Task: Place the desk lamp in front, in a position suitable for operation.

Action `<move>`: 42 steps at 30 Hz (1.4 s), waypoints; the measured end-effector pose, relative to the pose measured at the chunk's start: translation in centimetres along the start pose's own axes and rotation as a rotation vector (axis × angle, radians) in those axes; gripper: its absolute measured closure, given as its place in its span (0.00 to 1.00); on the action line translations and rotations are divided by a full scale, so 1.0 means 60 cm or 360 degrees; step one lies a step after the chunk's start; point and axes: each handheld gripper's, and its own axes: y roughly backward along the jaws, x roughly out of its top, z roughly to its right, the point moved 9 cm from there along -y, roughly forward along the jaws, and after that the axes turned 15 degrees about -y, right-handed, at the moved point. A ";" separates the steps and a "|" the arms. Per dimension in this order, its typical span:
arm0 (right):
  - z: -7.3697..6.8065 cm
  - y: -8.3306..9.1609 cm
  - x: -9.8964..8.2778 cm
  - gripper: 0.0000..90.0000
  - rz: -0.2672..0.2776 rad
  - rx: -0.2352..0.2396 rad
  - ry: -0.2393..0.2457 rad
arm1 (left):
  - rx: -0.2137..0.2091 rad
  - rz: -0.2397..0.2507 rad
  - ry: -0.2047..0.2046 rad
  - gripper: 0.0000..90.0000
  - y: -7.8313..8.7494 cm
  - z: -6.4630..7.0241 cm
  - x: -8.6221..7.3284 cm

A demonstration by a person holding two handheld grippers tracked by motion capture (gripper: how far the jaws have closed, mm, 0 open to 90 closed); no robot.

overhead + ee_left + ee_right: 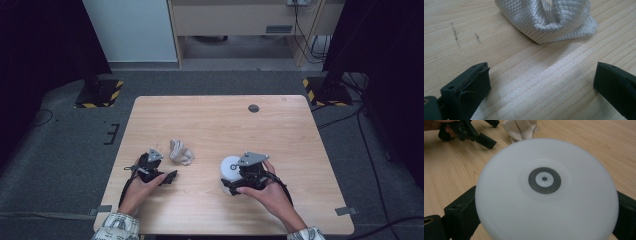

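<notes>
A crumpled white quilted cloth (181, 151) (549, 20) (521, 128) lies on the wooden table (215, 120), left of centre. My left gripper (167, 167) (541, 85) (491, 131) rests low on the table just short of the cloth, jaws wide open with bare wood between them. A white round dome-shaped object (230, 169) (546, 190) with a dark ring at its centre stands on the table at front right. My right gripper (229, 181) (546, 220) is shut on it, one jaw against each side.
A dark round grommet (253, 108) sits near the table's far edge. Two black stands with yellow-black striped bases (99, 94) (325, 91) flank the table's far corners. Cables (370, 150) run over the grey floor at the right.
</notes>
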 end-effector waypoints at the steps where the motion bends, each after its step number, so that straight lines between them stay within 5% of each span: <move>1: 0.001 0.001 -0.003 0.04 -0.0009 0.0010 0.0008 | -0.0004 0.0005 -0.0006 0.01 0.000 -0.001 0.000; 7: 0.008 0.013 -0.022 0.04 -0.0043 0.0021 0.0016 | -0.0015 0.0014 -0.0010 0.03 0.001 -0.002 0.000; 13: 0.039 0.052 -0.054 0.04 -0.0073 -0.0021 0.0002 | -0.0011 0.0038 -0.0006 0.05 0.004 -0.004 0.003; 19: 0.090 0.084 -0.098 0.04 -0.0029 -0.0073 -0.0128 | -0.0003 0.0081 0.0021 0.07 0.012 -0.007 0.010; 24: 0.138 0.084 -0.108 0.08 -0.0041 -0.0201 -0.0211 | 0.0020 0.0071 0.0008 0.11 0.017 -0.006 0.013; 25: 0.159 0.085 -0.112 0.10 -0.0033 -0.0288 -0.0246 | 0.0037 0.0111 0.0011 0.12 0.022 -0.007 0.021; 28: 0.175 0.087 -0.118 0.12 -0.0025 -0.0348 -0.0274 | 0.0062 0.0149 0.0012 0.14 0.030 -0.008 0.031; 33: 0.189 0.094 -0.120 0.14 -0.0012 -0.0401 -0.0305 | 0.0080 0.0230 0.0031 0.18 0.044 -0.010 0.049; 42: 0.192 0.092 -0.124 0.15 -0.0018 -0.0426 -0.0330 | 0.0123 0.0244 -0.0063 0.18 0.062 0.010 0.078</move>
